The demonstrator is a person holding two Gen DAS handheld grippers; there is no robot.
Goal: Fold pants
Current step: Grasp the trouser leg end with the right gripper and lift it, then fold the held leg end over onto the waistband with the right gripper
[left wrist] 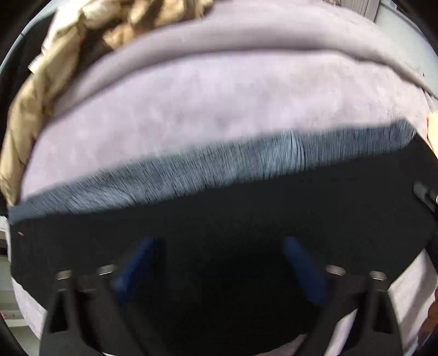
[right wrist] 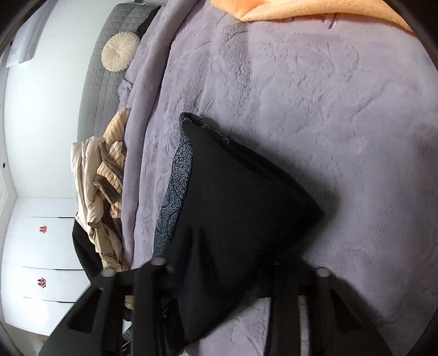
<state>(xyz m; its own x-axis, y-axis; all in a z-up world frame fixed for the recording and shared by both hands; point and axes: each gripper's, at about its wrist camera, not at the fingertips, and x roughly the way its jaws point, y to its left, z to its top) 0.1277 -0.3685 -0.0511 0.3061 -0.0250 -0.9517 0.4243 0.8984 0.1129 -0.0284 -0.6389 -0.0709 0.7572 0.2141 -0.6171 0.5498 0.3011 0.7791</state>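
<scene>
The black pants [left wrist: 246, 197] with a grey patterned lining [left wrist: 219, 164] lie on a lilac fleece blanket. In the left wrist view my left gripper [left wrist: 219, 263] hangs open just over the black cloth, its blue pads [left wrist: 139, 263] wide apart; the view is blurred. In the right wrist view the pants [right wrist: 235, 191] form a folded black wedge with the grey lining [right wrist: 175, 189] along the left edge. My right gripper [right wrist: 219, 276] has its fingers [right wrist: 153, 295] spread around the near end of the cloth, which drapes between them.
The lilac blanket [right wrist: 342, 123] covers the bed. Beige crumpled clothes [right wrist: 104, 186] lie by the left bed edge, also in the left wrist view [left wrist: 54, 68]. An orange blanket [right wrist: 301, 11] lies at the far end. A round cushion [right wrist: 120, 52], grey headboard and white drawers [right wrist: 41, 246] stand left.
</scene>
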